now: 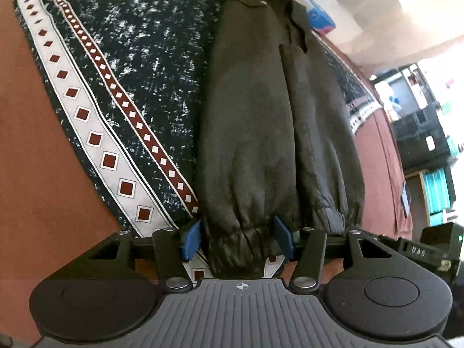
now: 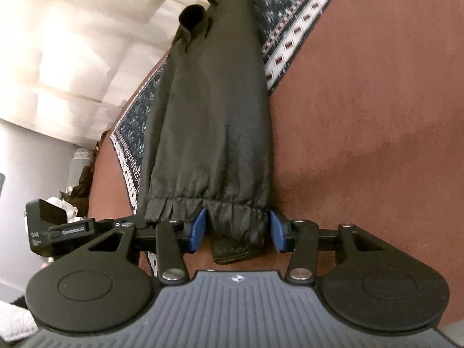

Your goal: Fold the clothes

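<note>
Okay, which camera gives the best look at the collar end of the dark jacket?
The left wrist view. There the dark jacket lies lengthwise, and its collar shows opened out, both flaps visible near the top. The right wrist view shows the collar too, but only as a small dark bunched lump at the jacket's far end.

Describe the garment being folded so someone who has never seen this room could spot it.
Find the brown surface with a dark speckled cloth bordered by red diamonds. On it lies the jacket: long, narrow, olive-black, with gathered elastic cuffs, the only plain, unpatterned fabric.
</note>
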Available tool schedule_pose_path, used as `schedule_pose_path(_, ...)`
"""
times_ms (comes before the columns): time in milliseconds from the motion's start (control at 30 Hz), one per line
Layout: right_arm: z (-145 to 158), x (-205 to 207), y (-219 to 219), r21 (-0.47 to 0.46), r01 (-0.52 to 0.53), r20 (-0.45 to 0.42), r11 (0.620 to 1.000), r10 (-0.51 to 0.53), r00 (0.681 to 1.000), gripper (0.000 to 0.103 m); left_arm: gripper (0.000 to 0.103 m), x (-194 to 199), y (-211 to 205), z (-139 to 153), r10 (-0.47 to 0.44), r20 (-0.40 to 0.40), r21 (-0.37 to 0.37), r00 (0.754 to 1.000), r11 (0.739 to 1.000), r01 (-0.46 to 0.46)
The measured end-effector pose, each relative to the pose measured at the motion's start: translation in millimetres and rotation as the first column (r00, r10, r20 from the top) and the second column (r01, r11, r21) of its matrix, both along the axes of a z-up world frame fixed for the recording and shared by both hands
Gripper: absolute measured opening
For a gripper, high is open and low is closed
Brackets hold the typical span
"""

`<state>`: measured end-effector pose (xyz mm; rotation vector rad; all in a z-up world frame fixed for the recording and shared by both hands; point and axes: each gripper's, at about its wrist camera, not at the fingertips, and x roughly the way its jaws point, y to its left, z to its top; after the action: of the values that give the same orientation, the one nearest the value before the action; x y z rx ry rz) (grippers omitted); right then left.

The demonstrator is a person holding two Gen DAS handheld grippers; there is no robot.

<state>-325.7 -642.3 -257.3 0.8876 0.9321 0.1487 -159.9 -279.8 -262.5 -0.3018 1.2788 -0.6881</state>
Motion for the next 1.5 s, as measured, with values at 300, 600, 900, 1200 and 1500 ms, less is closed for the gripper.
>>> schedule_pose_path(300,13,1,-16,0.17,-0.023,0.04,0.985,0.016,0.999,0.019,0.015,-7,5,28,0.063,-0.02,-0.071,0.998,0.995,-0.064)
schedule_pose_path(600,68,42,-44,0.391,-0.039,0.045,0.92,0.024,0.999,0.019,0.015,33,8,80,0.162,-0.096,-0.253,0.982,0.95,-0.182)
schedule_pose_path(900,118,113,-72,0.46,0.015,0.094,0.888,-0.066,0.993,0.019,0.015,135,-19,128,0.188,-0.05,-0.373,0.981,0.908,-0.193)
schedule_pose_path(1200,131,219,-119,0.489,0.069,0.154,0.869,-0.164,0.974,0.019,0.016,242,-53,123,0.251,-0.044,-0.429,0.967,0.87,-0.245)
schedule_pose_path(1500,91,312,-155,0.461,0.141,0.129,0.876,-0.223,0.966,0.02,0.016,329,-95,85,0.303,0.019,-0.378,0.953,0.884,-0.274)
